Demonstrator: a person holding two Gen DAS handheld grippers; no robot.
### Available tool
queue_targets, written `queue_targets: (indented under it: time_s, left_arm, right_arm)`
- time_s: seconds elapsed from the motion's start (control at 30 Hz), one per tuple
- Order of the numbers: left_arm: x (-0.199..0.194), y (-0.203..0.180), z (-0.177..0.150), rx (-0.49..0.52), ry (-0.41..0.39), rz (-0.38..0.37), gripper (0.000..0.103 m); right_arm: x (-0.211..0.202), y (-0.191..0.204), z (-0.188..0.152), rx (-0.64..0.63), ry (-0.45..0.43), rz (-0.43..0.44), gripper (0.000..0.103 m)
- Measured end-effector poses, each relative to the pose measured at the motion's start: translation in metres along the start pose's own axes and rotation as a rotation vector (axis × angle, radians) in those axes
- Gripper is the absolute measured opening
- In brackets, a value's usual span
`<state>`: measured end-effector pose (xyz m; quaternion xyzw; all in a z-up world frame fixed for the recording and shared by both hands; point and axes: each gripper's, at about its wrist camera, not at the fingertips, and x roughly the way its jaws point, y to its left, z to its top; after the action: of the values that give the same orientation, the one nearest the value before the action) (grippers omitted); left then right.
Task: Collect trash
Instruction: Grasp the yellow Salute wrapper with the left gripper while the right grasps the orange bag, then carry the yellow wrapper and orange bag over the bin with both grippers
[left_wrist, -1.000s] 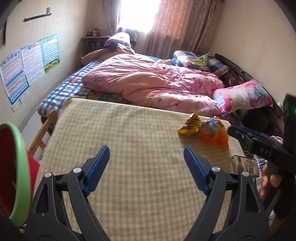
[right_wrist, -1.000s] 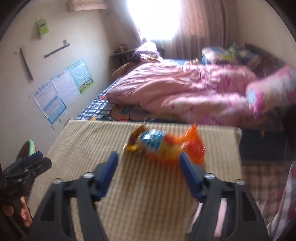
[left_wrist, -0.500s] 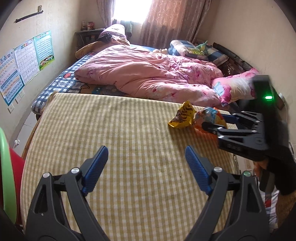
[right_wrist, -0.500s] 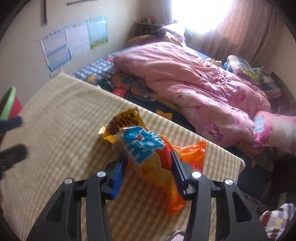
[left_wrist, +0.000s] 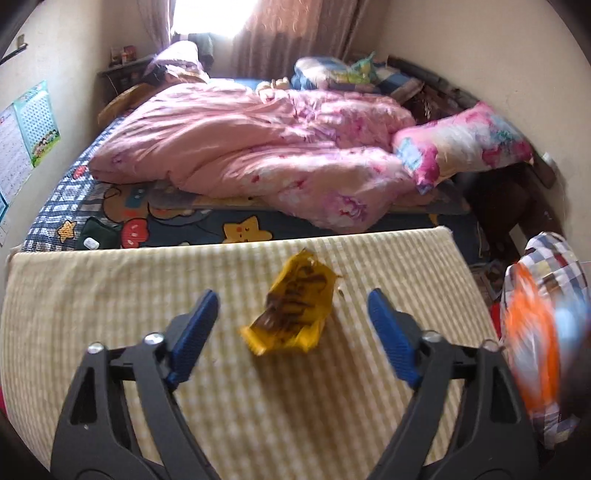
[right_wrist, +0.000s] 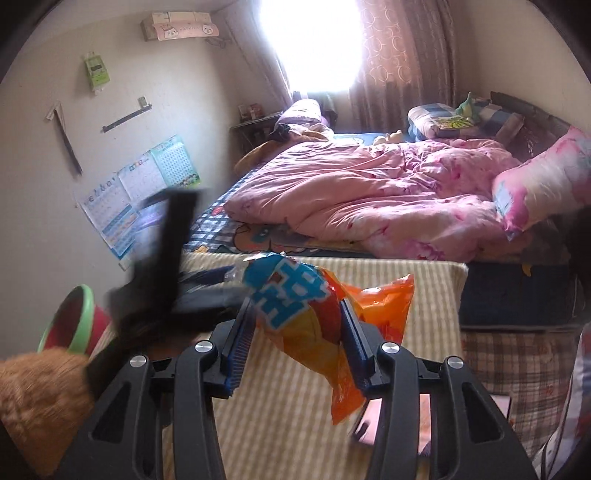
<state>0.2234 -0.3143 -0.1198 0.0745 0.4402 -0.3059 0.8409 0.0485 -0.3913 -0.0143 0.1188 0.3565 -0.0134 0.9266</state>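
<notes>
Trash, two items. Orange-and-blue snack bag (right_wrist: 299, 314): clamped between the blue pads of the right gripper (right_wrist: 297, 341), lifted clear of the yellow checked tabletop (right_wrist: 295, 417), lower end hanging. Yellow wrapper (left_wrist: 291, 308): crumpled, lying on that tabletop near its far edge, between the spread-apart fingers of the left gripper (left_wrist: 291, 332), touching neither.

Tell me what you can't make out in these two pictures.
- Left wrist view: the orange and blue snack bag at the right edge is motion-blurred and cut off; its print is unreadable.
- Left wrist view: the brown lettering on the crumpled yellow wrapper is too blurred to read.
- Right wrist view: the left tool is a dark smear; its jaws cannot be judged there.
- Right wrist view: the red bin with the green rim is half hidden behind it.
</notes>
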Motion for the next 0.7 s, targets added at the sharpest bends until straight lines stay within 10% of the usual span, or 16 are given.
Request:
queue_targets:
  time_s: [0.1, 0.7]
  left_arm:
    - [0.02, -0.002, -0.001, 0.01, 0.071, 0.011, 0.044]
    - [-0.138, 0.086, -0.13, -0.187, -0.031, 0.132, 0.038]
  right_arm:
    - [-0.005, 0.012, -0.008, -0.007, 0.006, 0.018, 0.045]
    - [0.004, 0.072, -0.055, 0.037, 0.113, 0.148, 0.045]
